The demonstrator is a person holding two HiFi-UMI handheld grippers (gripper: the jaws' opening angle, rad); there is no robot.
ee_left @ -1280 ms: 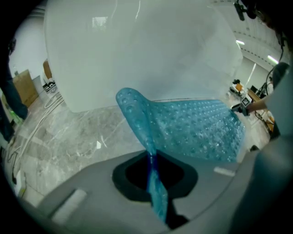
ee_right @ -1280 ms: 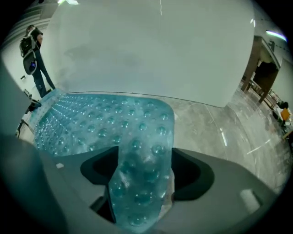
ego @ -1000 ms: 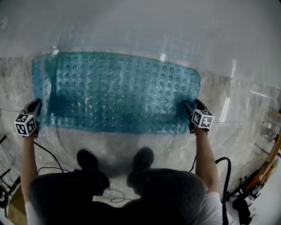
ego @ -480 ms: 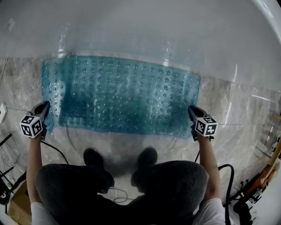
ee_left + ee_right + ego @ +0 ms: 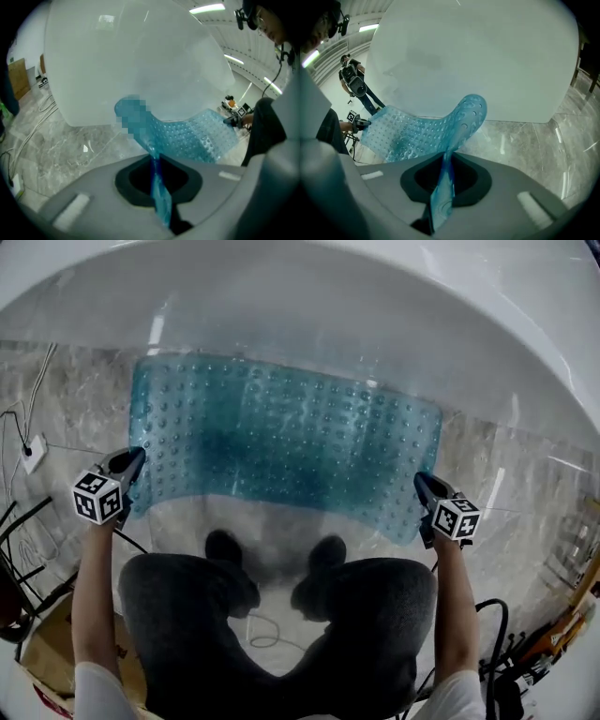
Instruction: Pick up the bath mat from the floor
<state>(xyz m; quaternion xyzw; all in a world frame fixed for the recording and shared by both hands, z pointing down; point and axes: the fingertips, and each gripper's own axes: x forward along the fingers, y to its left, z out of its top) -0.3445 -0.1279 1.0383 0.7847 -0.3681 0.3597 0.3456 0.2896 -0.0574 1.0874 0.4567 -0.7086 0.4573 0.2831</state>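
- Nearest me, the left hand-held gripper (image 5: 131, 463) is clamped on one short end of the translucent blue studded rubber bath mat (image 5: 281, 442). The right hand-held gripper (image 5: 422, 488) is closing its jaws, with the opposite end pinched between them.
- The mat hangs spread between the two, sagging in the middle, its near edge above the person's dark shoes (image 5: 225, 547). I judge the lift under way, not finished.
- Next call: raise both ends evenly and keep the mat taut so neither end slips.
- There is open room over the grey marble floor (image 5: 66, 399) on either side; a loose cable (image 5: 258, 634) lies by the feet.
- Farthest, the white bathtub wall (image 5: 309, 315) runs close beside the mat's far edge, so I'd draw back, not forward.
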